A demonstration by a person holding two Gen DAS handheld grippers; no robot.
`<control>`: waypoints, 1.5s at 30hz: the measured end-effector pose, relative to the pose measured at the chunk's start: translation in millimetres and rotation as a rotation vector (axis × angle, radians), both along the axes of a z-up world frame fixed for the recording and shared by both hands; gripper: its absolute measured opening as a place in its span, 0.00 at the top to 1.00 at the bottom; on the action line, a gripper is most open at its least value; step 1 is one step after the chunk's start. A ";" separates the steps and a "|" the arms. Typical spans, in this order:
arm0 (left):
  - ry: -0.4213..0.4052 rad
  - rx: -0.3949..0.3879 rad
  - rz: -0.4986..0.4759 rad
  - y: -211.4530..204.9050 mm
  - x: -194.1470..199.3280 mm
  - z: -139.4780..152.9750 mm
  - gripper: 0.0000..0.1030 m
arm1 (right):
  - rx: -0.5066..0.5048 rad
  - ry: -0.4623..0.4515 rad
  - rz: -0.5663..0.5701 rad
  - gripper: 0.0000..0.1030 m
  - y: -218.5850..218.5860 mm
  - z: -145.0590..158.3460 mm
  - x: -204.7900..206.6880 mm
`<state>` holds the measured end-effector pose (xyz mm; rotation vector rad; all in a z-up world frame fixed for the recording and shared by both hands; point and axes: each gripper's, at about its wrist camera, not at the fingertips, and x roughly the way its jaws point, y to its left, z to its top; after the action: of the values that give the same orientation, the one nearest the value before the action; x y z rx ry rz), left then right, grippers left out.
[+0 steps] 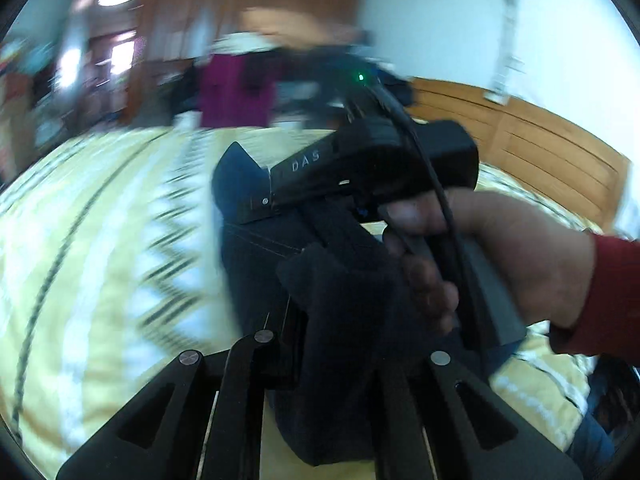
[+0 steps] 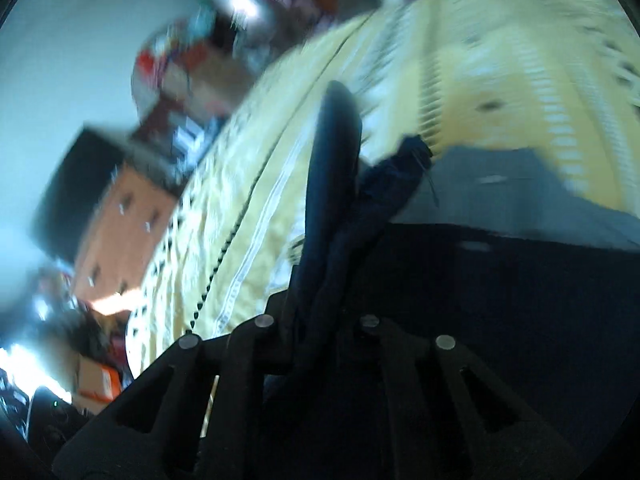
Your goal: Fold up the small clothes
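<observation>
While our right hand [image 1: 520,256] grips its handle, both the left gripper [image 1: 320,312] and right gripper [image 2: 332,248] pinch the dark jeans [image 1: 256,240] over the yellow bedspread [image 1: 100,240].

**Dark garment pinched over a yellow bedspread**

The left gripper [image 1: 320,280] has its fingers closed on a fold of the dark denim garment [image 1: 256,248], which hangs above the yellow patterned bedspread [image 1: 100,240]. Just beyond, the right gripper [image 1: 252,184], marked "DAS", also bites the cloth. A hand [image 1: 500,256] in a red sleeve [image 1: 608,292] grasps its handle, and a black cable [image 1: 432,168] runs across it. The wooden headboard [image 1: 532,140] and the room behind are blurred.
</observation>
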<state>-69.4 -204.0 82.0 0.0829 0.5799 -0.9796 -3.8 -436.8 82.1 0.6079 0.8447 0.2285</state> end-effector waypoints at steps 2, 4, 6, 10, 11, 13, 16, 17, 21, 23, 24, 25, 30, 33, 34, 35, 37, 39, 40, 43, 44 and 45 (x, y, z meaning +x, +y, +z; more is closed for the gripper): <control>0.013 0.000 -0.106 -33.6 -15.5 6.6 0.93 | 0.016 -0.014 -0.060 0.91 -42.2 -0.5 -36.6; 0.048 0.020 -0.207 -74.9 -32.3 4.7 0.92 | 0.035 0.001 -0.113 0.91 -82.9 -11.5 -69.0; 0.104 0.039 -0.276 -110.0 -44.7 -4.3 0.91 | 0.073 0.030 -0.160 0.91 -116.3 -31.6 -95.6; 0.164 0.102 -0.367 -170.0 -70.4 -25.9 0.88 | 0.103 0.047 -0.197 0.92 -166.9 -57.9 -127.3; 0.172 0.113 -0.379 -181.0 -72.6 -29.3 0.88 | 0.101 0.040 -0.198 0.92 -174.8 -58.9 -132.4; 0.181 0.120 -0.401 -199.5 -79.8 -32.1 0.88 | 0.094 -0.003 -0.185 0.92 -180.5 -50.3 -142.5; 0.166 0.107 -0.415 -213.6 -88.2 -30.7 0.87 | 0.081 -0.106 -0.150 0.92 -193.3 -34.7 -146.9; 0.165 0.102 -0.417 -218.2 -89.5 -32.4 0.85 | 0.068 -0.109 -0.146 0.92 -195.0 -38.0 -143.7; 0.256 0.253 -0.409 -260.1 -79.9 -90.8 0.83 | 0.175 0.125 -0.166 0.91 -219.7 -125.6 -127.0; 0.267 0.315 -0.409 -269.4 -81.7 -117.3 0.83 | 0.277 0.082 -0.187 0.90 -227.3 -135.0 -134.8; 0.238 0.316 -0.411 -269.6 -84.9 -114.0 0.82 | 0.287 0.088 -0.198 0.85 -226.6 -130.2 -138.1; 0.235 0.323 -0.414 -269.8 -86.7 -110.7 0.80 | 0.277 0.089 -0.196 0.78 -222.9 -125.5 -139.9; 0.207 0.285 -0.448 -241.5 -100.1 -80.5 0.75 | 0.245 0.145 -0.165 0.54 -200.3 -105.0 -170.0; 0.158 0.217 -0.444 -195.7 -111.4 -52.4 0.66 | 0.244 0.184 -0.141 0.52 -183.1 -101.3 -193.7; 0.135 0.204 -0.420 -176.9 -113.2 -44.6 0.66 | 0.256 0.194 -0.138 0.51 -178.0 -101.0 -199.9; 0.115 0.197 -0.396 -161.3 -114.0 -39.1 0.66 | 0.270 0.202 -0.135 0.50 -173.2 -101.2 -205.9; 0.067 0.203 -0.333 -131.3 -112.3 -31.6 0.64 | 0.303 0.204 -0.122 0.47 -167.6 -103.3 -218.3; 0.036 0.235 -0.267 -104.9 -102.7 -30.3 0.62 | 0.307 0.206 -0.128 0.47 -161.0 -106.0 -221.3; 0.029 0.253 -0.244 -95.2 -97.9 -33.9 0.61 | 0.316 0.204 -0.138 0.47 -159.5 -108.1 -221.3; 0.051 0.296 -0.187 -76.2 -86.8 -50.5 0.61 | 0.314 0.187 -0.162 0.92 -155.9 -107.7 -223.0; 0.047 0.301 -0.171 -73.5 -83.9 -51.9 0.61 | 0.314 0.185 -0.174 0.92 -154.0 -107.9 -225.2; 0.054 0.298 -0.161 -71.7 -76.4 -53.4 0.61 | 0.332 0.172 -0.186 0.95 -155.5 -104.7 -231.2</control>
<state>-145.8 -275.7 28.6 0.3735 0.7756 -1.0477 -235.0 -592.2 -22.6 1.0232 0.9162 0.1485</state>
